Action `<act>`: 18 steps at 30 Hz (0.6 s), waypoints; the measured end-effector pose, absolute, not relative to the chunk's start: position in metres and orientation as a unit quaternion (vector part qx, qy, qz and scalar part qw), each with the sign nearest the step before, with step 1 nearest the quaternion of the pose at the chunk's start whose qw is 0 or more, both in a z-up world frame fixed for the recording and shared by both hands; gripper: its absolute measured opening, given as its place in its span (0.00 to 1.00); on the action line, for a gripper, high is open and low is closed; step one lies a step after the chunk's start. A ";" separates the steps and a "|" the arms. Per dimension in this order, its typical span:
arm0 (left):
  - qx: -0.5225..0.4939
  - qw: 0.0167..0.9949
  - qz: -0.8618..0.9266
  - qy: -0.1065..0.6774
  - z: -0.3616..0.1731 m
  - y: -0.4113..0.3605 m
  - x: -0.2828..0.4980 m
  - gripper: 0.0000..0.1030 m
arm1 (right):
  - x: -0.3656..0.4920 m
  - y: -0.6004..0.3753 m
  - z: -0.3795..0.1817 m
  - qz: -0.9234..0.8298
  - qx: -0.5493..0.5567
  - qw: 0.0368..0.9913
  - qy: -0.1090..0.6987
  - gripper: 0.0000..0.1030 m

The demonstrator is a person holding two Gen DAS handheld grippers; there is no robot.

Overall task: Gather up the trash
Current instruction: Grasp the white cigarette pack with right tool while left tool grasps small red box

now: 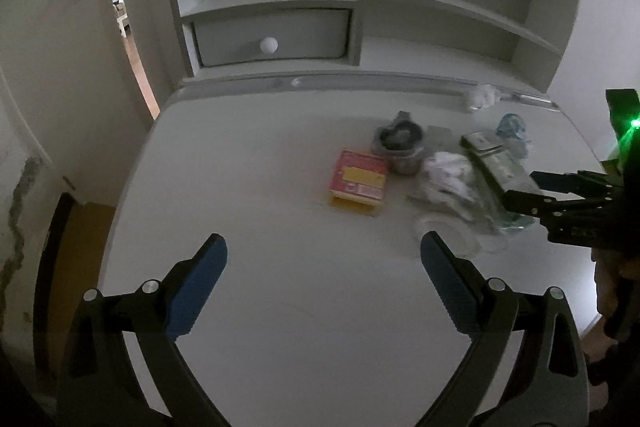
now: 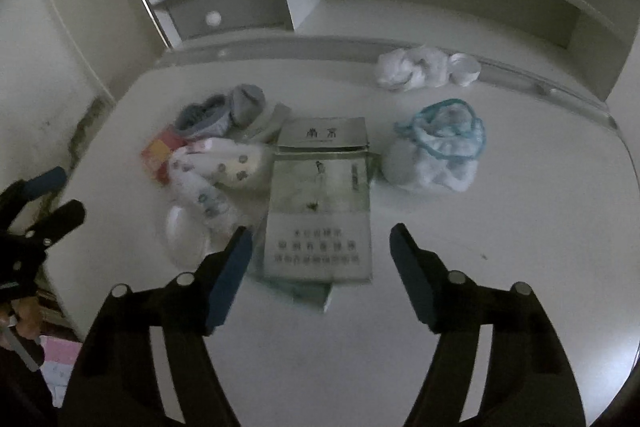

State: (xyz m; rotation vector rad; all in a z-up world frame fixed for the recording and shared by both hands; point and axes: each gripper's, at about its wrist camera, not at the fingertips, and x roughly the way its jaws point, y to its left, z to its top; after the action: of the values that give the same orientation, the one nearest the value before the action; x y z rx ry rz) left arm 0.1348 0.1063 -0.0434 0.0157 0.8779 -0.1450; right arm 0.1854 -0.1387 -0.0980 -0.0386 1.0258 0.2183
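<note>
Right gripper (image 2: 320,259) hangs over the near-right part of the white desk (image 1: 280,307), tilted down, jaws abt halfway apart w/ nothing pinched; the pads aren't touching anything. Straight ahead of it, framed between the fingers in its own view, lies the big flat cigarette carton (image 2: 320,203), greenish-white w/ printed characters. Its long axis runs away from the gripper toward the shelf unit (image 1: 360,7), so the short side is what faces the jaws; I'd judge a grip across the width is the natural one, though the gap looks narrower than the carton from here, hard to say for sure. Left gripper (image 1: 322,291) is wide open, empty, over bare desk nearer the door side; the red-and-yellow box (image 1: 360,183) sits ahead of it, a bit to its right. So right hand's nearer the carton, left nearer the red box. Rest of the trash is bunched mid-desk: crumpled printed wrapper (image 2: 216,179) touching the carton's left edge, a grey crumpled bag or cup (image 1: 400,143) just behind the red box, a blue-trimmed plastic bag (image 2: 440,151) to the carton's right, apart from it, and white wadded tissue (image 2: 412,67) back by the desk's rear rail. Open room: plenty of clear desk on the near side and right of the carton; left side is crowded, so a finger going down there could snag the wrapper.
</note>
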 end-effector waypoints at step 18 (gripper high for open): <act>0.069 0.880 -0.087 0.462 -0.086 0.075 0.205 0.82 | 0.157 -0.148 -0.070 0.129 -0.004 0.874 0.469 0.53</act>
State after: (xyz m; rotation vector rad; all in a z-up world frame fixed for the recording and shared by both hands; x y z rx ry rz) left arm 0.2046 0.0749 -0.0863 0.1432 0.9624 -0.1805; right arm 0.1566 -0.1480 -0.0696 -0.0079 0.9796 0.2692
